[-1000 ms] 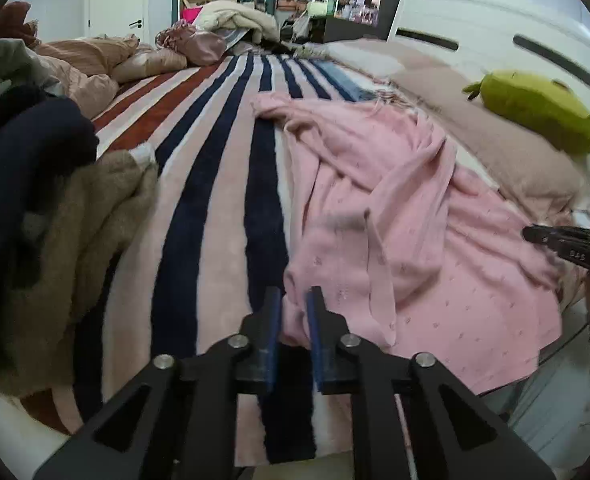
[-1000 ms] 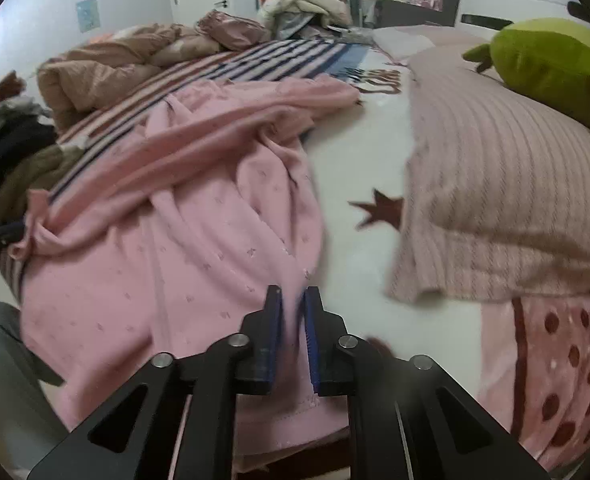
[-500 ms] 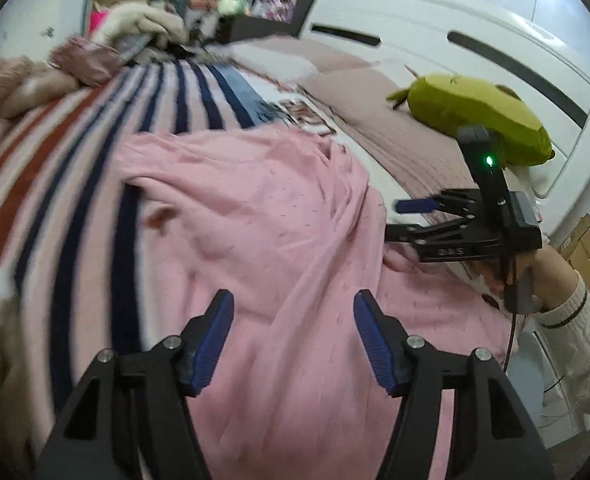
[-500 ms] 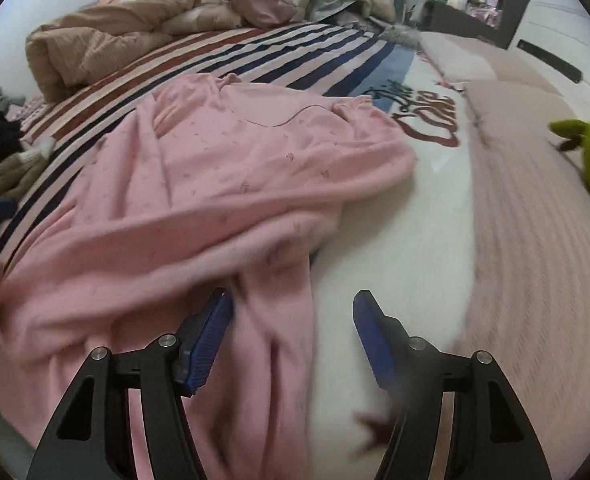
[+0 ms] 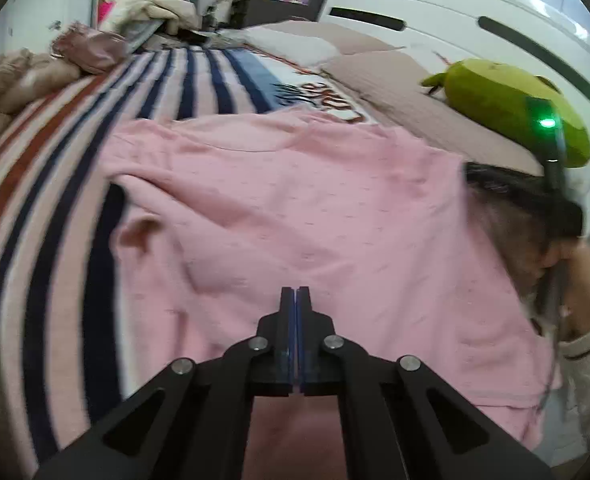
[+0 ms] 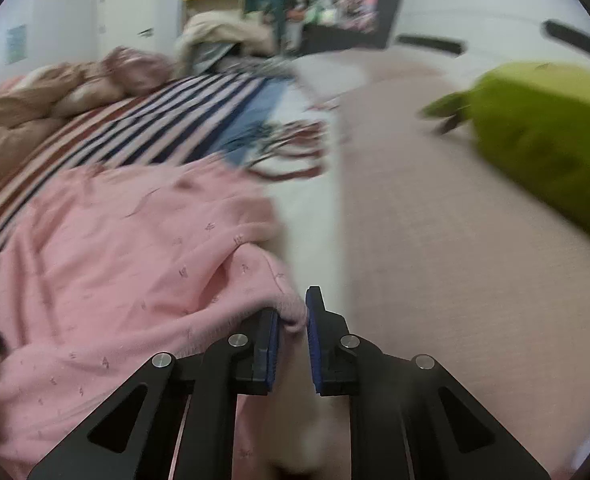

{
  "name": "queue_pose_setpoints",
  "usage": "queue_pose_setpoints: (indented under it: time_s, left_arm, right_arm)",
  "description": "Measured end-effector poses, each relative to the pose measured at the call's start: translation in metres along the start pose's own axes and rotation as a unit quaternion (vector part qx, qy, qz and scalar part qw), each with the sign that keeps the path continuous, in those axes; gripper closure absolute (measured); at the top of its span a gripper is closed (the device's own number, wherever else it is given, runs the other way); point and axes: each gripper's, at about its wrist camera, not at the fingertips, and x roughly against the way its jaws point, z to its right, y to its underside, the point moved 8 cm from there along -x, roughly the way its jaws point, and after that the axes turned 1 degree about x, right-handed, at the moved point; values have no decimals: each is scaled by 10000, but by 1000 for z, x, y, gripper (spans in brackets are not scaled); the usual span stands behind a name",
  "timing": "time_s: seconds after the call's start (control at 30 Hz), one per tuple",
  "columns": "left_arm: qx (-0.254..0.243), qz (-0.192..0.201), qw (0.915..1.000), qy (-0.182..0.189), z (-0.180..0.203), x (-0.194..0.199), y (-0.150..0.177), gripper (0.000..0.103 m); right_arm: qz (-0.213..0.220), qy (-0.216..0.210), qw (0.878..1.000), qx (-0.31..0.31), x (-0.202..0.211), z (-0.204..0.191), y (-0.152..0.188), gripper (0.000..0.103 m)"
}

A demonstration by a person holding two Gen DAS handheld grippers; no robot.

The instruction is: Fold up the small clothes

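A pink dotted garment [image 5: 303,208] lies spread across the striped bed cover. My left gripper [image 5: 296,300] is shut above the garment's near middle, and nothing shows between its fingers. In the right wrist view the same garment [image 6: 127,264] fills the lower left. My right gripper [image 6: 293,320] is shut on a bunched right edge of the garment, with pink cloth filling the narrow gap between the blue pads. The right gripper and the hand holding it also show blurred at the garment's right edge in the left wrist view [image 5: 551,216].
A striped blanket [image 5: 55,168] covers the bed's left side. A green plush toy [image 5: 511,108] lies on a beige pillow [image 6: 435,220] at the right. Crumpled bedding and clothes [image 5: 23,80] pile at the far left. A white headboard [image 5: 455,12] stands behind.
Both grippers were shut a second ago, opened wide half a second ago, and have closed again. The garment is now spread flatter. The right gripper now pinches its right edge.
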Motion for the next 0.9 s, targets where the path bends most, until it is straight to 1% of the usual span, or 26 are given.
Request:
queue_pose_setpoints:
  time_s: [0.03, 0.07, 0.1, 0.13, 0.17, 0.2, 0.23, 0.3, 0.37, 0.4, 0.43, 0.47, 0.5, 0.53, 0.6, 0.67, 0.77, 0.87, 0.9]
  left_arm:
    - [-12, -100, 9999, 93, 0, -2, 3, 103]
    - [-9, -203, 9994, 275, 3, -2, 7, 103]
    - [-2, -224, 9990, 387, 4, -1, 10, 102]
    - [-29, -215, 9985, 493, 7, 2, 14, 92]
    - [-49, -171, 9985, 520, 6, 8, 18, 81]
    - [-58, -90, 9985, 546, 6, 15, 20, 60]
    - [-74, -30, 9983, 571, 6, 23, 25, 52]
    - [-94, -82, 9986, 512, 5, 35, 36, 51]
    - [-21, -146, 9994, 320, 0, 43, 51, 51]
    - [-8, -154, 9995, 283, -1, 44, 57, 51]
    - [6, -136, 9996, 261, -1, 48, 62, 57]
    - [37, -104, 9996, 274, -1, 52, 69, 68]
    - [84, -110, 9995, 292, -1, 55, 74, 90]
    - [118, -98, 9996, 218, -1, 59, 80, 97]
    - [88, 57, 9999, 69, -2, 74, 88, 99]
    - [308, 227, 9993, 29, -5, 92, 96, 99]
    - [563, 223, 9981, 60, -10, 106, 119, 99]
    - [300, 248, 9990, 220, 2, 117, 139, 100]
    - [264, 266, 9985, 394, 7, 122, 146, 100]
  right_arm:
    - [-60, -99, 9999, 17, 1, 2, 1, 96]
    - [-238, -287, 9993, 74, -1, 1, 4, 95]
    - [-569, -492, 9969, 215, -6, -3, 11, 95]
    - [-676, -587, 9955, 324, -5, -6, 15, 92]
    - [-680, -639, 9947, 424, -2, -9, 17, 87]
    - [-667, -659, 9946, 455, 2, -10, 19, 71]
    - [-625, -727, 9943, 457, 9, -11, 21, 59]
    - [-503, -875, 9940, 430, 25, -11, 23, 58]
    - [-441, -977, 9930, 486, 40, -15, 27, 58]
    - [-396, -1047, 9923, 524, 50, -19, 31, 58]
    - [-378, -1109, 9917, 538, 55, -22, 33, 57]
    - [-373, -1220, 9903, 547, 62, -27, 37, 57]
    - [-381, -1320, 9890, 541, 67, -33, 40, 57]
    - [-387, -1410, 9879, 524, 72, -36, 43, 57]
    - [-360, -1546, 9861, 496, 85, -43, 51, 57]
    - [-299, -1627, 9851, 467, 97, -46, 59, 57]
    - [-289, -1828, 9820, 371, 116, -48, 74, 57]
    - [-320, -2027, 9784, 262, 134, -46, 93, 57]
    - [-352, -2066, 9774, 260, 139, -46, 99, 57]
